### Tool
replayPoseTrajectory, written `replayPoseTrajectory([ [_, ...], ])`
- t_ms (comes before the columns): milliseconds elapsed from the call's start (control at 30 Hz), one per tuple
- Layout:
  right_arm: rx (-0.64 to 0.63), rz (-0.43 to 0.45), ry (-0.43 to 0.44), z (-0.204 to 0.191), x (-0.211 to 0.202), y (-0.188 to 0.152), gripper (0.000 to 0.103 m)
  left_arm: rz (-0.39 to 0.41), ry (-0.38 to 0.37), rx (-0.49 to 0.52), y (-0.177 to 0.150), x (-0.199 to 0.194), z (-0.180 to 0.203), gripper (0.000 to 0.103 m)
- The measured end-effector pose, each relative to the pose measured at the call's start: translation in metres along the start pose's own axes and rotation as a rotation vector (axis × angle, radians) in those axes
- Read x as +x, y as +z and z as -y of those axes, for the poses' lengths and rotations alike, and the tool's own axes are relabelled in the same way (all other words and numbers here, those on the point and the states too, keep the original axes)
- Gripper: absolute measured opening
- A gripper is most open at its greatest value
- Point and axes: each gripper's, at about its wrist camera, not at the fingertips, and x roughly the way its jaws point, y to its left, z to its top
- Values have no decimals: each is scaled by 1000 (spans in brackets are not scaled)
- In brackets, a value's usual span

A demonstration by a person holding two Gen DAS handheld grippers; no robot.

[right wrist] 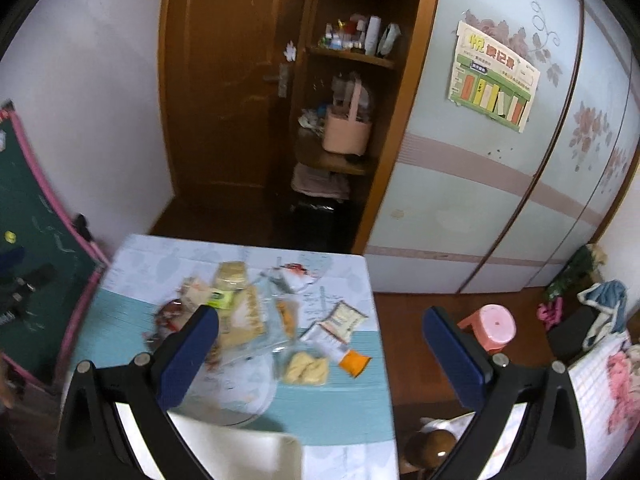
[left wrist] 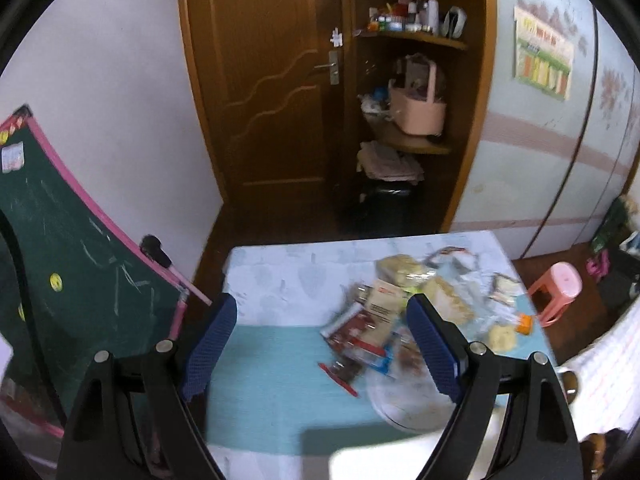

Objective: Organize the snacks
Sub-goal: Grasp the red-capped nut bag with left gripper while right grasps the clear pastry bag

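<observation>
Through the left wrist camera, my left tool [left wrist: 322,346] hangs released over the surface [left wrist: 280,280], blue pads spread wide with nothing between them; I judge it is high and tilted down only to survey before a first pick. The snack packets [left wrist: 400,312] lie in a loose heap from about one to three o'clock of the tool, most of them blurred: a red-brown packet [left wrist: 352,330] nearest the centre, pale biscuit packs [left wrist: 400,268] farther off, an orange packet [left wrist: 525,322] at the far right. A clear round container [left wrist: 404,400] sits at about four o'clock, partly under the heap, and I cannot tell whether anything lies inside it; a white box corner [left wrist: 380,460] shows at the bottom edge, contents hidden. Through the right wrist camera, my right tool [right wrist: 322,336] is likewise released and empty, its right pad out past the surface edge over the floor near a pink stool [right wrist: 494,326]. The heap sits at ten to twelve o'clock here, with a yellow pastry packet [right wrist: 306,367] and the orange packet just beside each other. Nothing looks sorted yet.
</observation>
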Motion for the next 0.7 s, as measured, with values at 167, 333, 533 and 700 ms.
replayPoseTrajectory([
  [167,-13,-114,-8,-4,67,-4,102,-131,-11,47,-5,74,7,86],
  [333,-47,-267,63,-15,137,-37,88,-305,30,138,-41,150,26,86],
  [533,19,-514,110,-10,221,-85,88,-504,17,208,-87,221,41,86],
  [700,128,-628,141,4,263,-110,88,-597,-40,236,-109,247,46,86],
])
